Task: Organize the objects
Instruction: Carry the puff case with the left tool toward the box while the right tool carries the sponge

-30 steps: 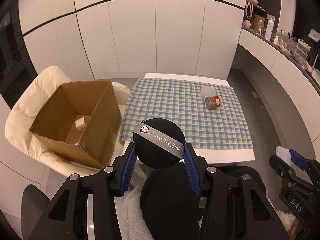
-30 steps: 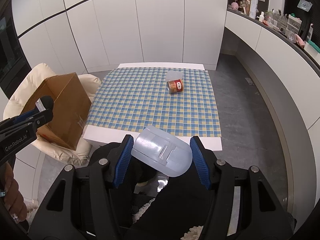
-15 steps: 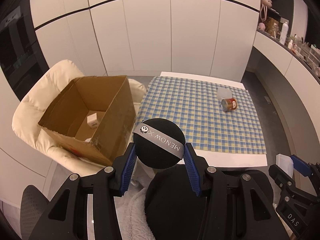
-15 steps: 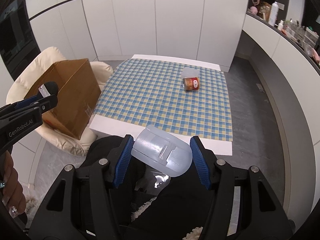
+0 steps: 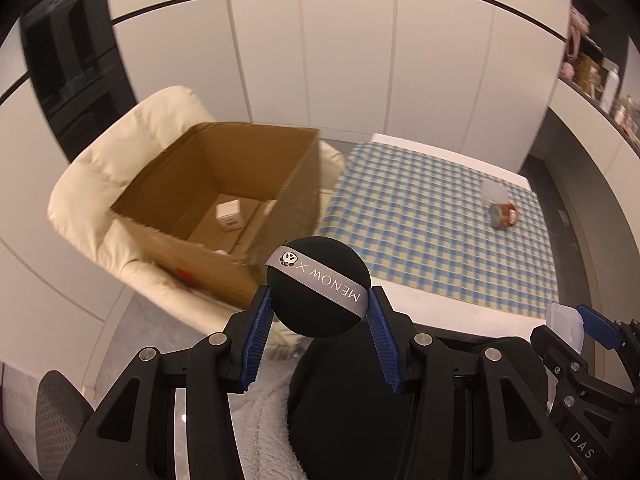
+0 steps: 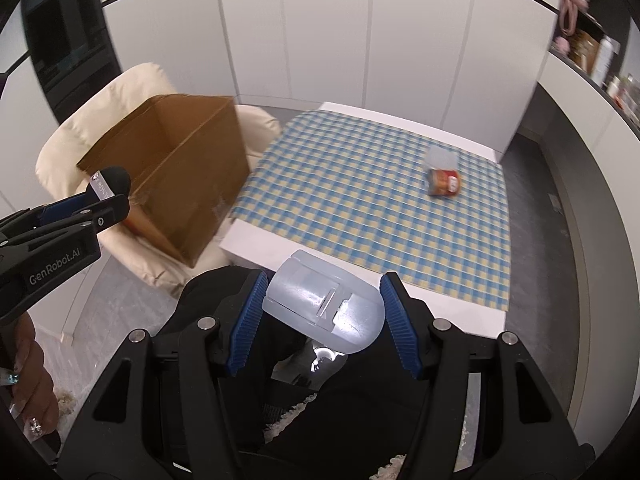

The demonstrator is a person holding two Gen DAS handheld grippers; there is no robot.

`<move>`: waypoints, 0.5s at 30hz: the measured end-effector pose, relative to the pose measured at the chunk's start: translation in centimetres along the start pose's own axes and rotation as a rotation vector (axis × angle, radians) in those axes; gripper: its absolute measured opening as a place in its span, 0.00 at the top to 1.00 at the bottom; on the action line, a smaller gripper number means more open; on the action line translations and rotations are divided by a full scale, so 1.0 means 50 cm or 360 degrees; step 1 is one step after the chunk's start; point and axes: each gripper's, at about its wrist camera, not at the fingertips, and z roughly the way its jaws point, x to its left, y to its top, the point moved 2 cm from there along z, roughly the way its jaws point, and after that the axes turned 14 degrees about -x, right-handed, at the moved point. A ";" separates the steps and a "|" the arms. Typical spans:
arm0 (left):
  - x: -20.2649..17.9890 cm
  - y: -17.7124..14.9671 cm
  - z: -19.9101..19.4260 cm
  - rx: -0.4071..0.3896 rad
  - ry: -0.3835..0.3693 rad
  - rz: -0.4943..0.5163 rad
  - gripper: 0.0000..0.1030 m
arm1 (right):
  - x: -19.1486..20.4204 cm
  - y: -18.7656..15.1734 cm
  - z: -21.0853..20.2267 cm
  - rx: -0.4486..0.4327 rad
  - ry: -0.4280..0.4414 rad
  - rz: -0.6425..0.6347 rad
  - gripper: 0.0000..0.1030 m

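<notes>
A cream padded armchair (image 5: 120,168) is seen beside a white worktop (image 5: 460,312), which is covered by a blue and yellow checked cloth (image 6: 360,200). White cabinet doors (image 5: 340,60) are seen behind. A grey floor (image 6: 560,280) is seen to the right, where a cluttered shelf (image 6: 600,60) is mounted above.

Black puff (image 5: 318,286) with grey MENOW ribbon, frosted plastic case (image 6: 324,306), open cardboard box (image 5: 224,204) on cream chair.

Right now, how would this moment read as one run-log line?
left gripper: shut on black puff | right gripper: shut on clear case | cardboard box: open, on cream chair | can: on checked cloth
</notes>
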 end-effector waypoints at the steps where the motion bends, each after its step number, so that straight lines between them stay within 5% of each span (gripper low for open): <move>1: 0.010 -0.001 0.001 0.0003 0.0013 -0.0014 0.53 | 0.012 0.003 0.004 0.0002 0.0020 -0.0019 0.41; 15: 0.148 -0.017 0.003 0.0037 0.0188 -0.0179 0.53 | 0.173 0.029 0.045 0.0017 0.0250 -0.0250 0.41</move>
